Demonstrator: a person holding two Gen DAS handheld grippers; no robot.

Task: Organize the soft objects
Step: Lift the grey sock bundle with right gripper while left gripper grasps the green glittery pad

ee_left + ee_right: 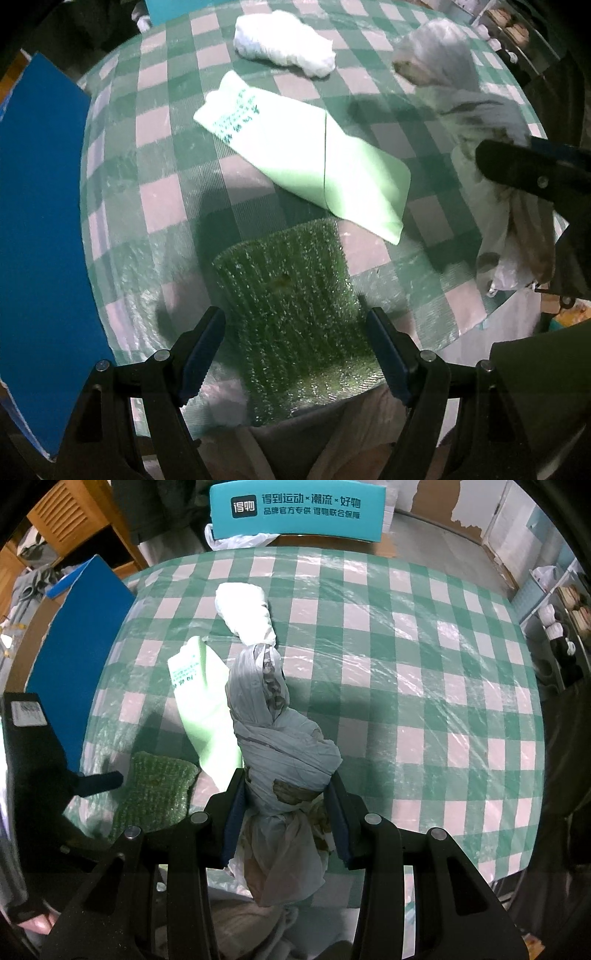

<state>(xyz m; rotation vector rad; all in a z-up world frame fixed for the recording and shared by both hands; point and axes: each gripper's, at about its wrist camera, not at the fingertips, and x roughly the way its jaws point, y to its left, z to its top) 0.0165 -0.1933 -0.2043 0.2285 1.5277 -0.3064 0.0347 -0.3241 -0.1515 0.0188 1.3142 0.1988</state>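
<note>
A green-and-white checked cloth under clear plastic film covers the counter [424, 672]. A blue board [40, 206] leans at its left side, a teal box with printed white characters [299, 511] stands at the far edge, and wooden furniture [70, 520] and white shelves [546, 602] show in the room behind.

The left tongs [295, 354] point down at the near edge of the counter with their jaws wide apart. The green bubble-wrap pad [291, 310] lies between the two fingers; the pads stand beside its edges, and whether they touch it cannot be told. Nothing is clamped.

The right tongs [286, 819] are clamped on a grey plastic bag [280, 734], twisted and knotted into a long bundle. The blue pads press its narrow waist from both sides. The bundle stretches away from the jaws over the counter, with brown patches showing through the thin film, and its loose tail hangs back below the fingers.

Just left of the bag a pale green pouch with printed green text [306, 158] lies flat on the cloth, its near corner close to the bubble-wrap pad. Farther back a crumpled white bag [284, 44] rests on the cloth, near the far end of the grey bundle.
</note>
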